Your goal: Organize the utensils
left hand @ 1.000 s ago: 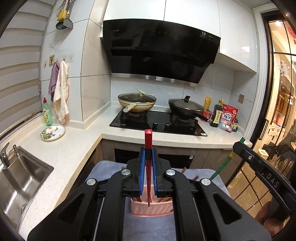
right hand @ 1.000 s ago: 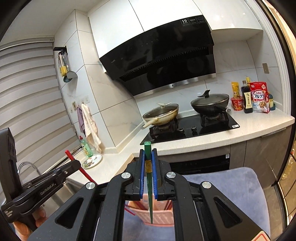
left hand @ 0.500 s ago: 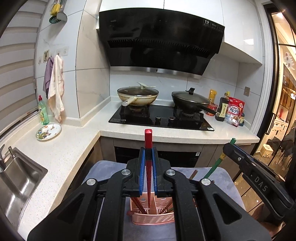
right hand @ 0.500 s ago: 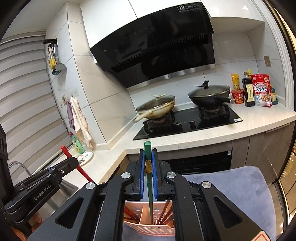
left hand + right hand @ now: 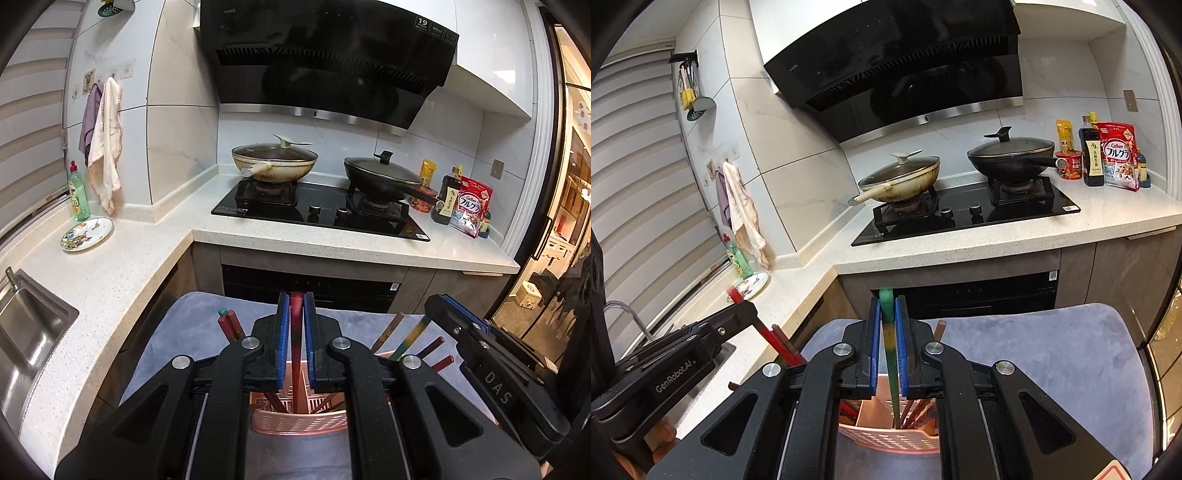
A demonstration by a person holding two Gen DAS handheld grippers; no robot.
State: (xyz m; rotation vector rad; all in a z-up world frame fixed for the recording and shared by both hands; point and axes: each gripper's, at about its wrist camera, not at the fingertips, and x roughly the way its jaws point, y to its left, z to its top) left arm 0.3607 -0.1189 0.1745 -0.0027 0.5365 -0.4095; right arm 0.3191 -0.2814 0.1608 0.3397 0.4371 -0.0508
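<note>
Left hand-held gripper (image 5: 295, 350): narrowed onto a red chopstick (image 5: 295, 347), blue pads close on both sides; whether pinching or already slack, cannot tell for sure, though no gap shows.
Red chopstick: upright, lower end down inside the pink utensil basket (image 5: 299, 421), top end level with the pad tips. Held vertical, presumably so it slides straight into a compartment rather than catching on the dividers.
Right hand-held gripper (image 5: 888, 350): likewise narrowed around a green chopstick (image 5: 891, 354) (yellow band at mid-shaft), pads flanking it closely, no gap visible.
Green chopstick: near vertical, tip lowered into the basket beside several brown and red sticks already leaning there.
Pink utensil basket: directly below both grippers, slotted walls, inner dividers, resting on a grey-blue cushioned seat (image 5: 1052, 354). Which compartment each stick enters is not clear from these views.
Other sticks: red and brown ends fan outward from the basket to left and right.
Stage, as a judgement: both sticks mostly seated; releasing them looks like the remaining step.
Risk: a slanted release could tip a stick against the neighbours or over the rim.
Counter (image 5: 122, 258): beyond the seat, speckled white, with a patterned plate (image 5: 87, 229) and green bottle (image 5: 78, 195).
Farthest: hob (image 5: 321, 210) with two lidded pans, black hood above.
</note>
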